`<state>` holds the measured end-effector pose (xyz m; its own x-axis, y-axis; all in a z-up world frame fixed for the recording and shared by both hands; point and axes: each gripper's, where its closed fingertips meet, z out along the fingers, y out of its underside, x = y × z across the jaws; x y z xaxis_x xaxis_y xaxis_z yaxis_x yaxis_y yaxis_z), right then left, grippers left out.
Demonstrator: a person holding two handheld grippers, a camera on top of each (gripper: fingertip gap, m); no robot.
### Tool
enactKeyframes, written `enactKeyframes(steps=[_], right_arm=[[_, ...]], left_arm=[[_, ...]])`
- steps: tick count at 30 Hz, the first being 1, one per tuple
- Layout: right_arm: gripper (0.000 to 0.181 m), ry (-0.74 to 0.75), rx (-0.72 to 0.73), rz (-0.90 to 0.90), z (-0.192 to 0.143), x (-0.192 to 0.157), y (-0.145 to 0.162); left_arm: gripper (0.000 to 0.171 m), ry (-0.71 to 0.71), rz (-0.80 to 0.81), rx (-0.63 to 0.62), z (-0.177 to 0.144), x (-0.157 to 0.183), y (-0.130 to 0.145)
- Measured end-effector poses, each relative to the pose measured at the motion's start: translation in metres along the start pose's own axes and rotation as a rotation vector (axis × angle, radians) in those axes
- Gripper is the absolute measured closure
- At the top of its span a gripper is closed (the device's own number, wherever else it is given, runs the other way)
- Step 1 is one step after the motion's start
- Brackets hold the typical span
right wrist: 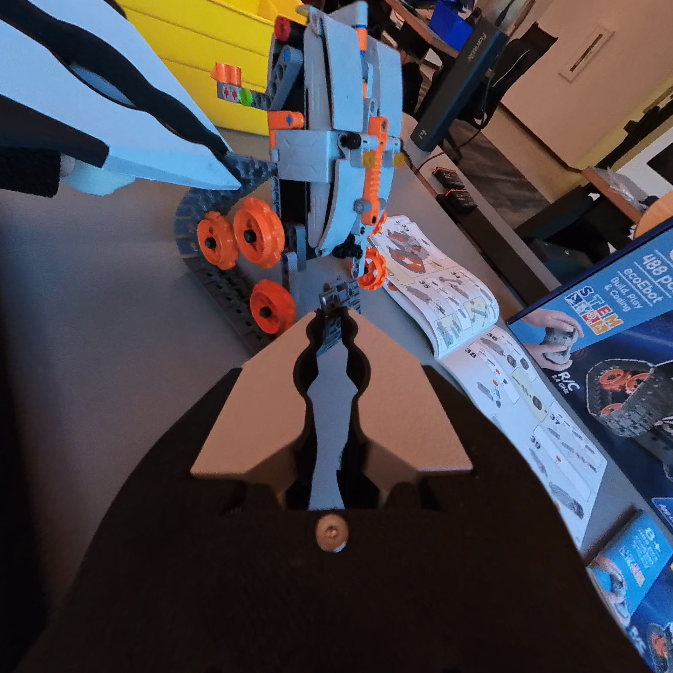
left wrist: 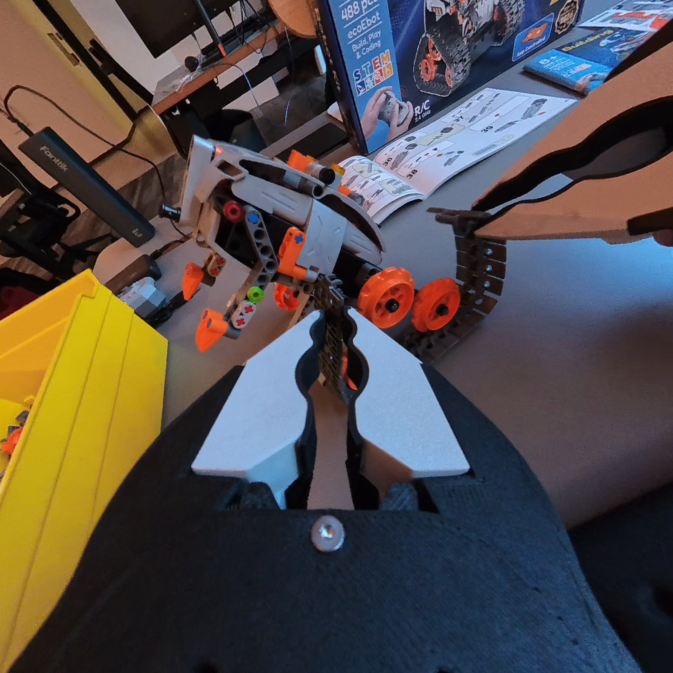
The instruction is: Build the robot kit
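Note:
A grey and orange toy vehicle model (left wrist: pixel 291 204) stands tipped up on the grey table (left wrist: pixel 564 382). A dark link track (left wrist: pixel 480 276) loops under its orange wheels (left wrist: pixel 386 296). My left gripper (left wrist: pixel 333 315) is shut on one end of the track, close to the model's underside. My right gripper (left wrist: pixel 477 215) enters from the upper right, shut on the track's other end and holding it up. In the right wrist view, the right gripper (right wrist: pixel 333 313) pinches a track end beside the model (right wrist: pixel 338 127). The left gripper (right wrist: pixel 233 171) grips the track (right wrist: pixel 218 276) at upper left, above the wheels (right wrist: pixel 258 233).
A yellow bin (left wrist: pixel 73 400) with loose parts stands left of the model. An open instruction booklet (left wrist: pixel 455 145) and a blue product box (left wrist: pixel 437 54) lie behind it. A dark bar-shaped device (left wrist: pixel 87 185) with a cable sits at the table's far edge. The left gripper's tips are roughly 10 centimeters from the right gripper's.

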<state>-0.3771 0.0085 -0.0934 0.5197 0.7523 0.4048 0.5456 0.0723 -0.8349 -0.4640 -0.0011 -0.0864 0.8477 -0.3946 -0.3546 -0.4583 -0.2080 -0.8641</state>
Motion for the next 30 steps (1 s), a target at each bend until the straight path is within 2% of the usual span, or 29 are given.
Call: enactKeyframes(steps=[17,27,30], right_arm=[[0.172,-0.030,-0.112,0.104,-0.008,0.001,0.034],[0.169,-0.031,-0.196,0.177,-0.016,0.005,0.061],[0.164,-0.019,-0.224,0.192,-0.018,0.008,0.069]], left_arm=[[0.166,-0.125,-0.064,-0.073,-0.019,-0.033,0.043],[0.166,-0.101,-0.156,-0.217,-0.019,-0.041,0.088],[0.166,-0.097,-0.152,-0.217,-0.019,-0.041,0.089]])
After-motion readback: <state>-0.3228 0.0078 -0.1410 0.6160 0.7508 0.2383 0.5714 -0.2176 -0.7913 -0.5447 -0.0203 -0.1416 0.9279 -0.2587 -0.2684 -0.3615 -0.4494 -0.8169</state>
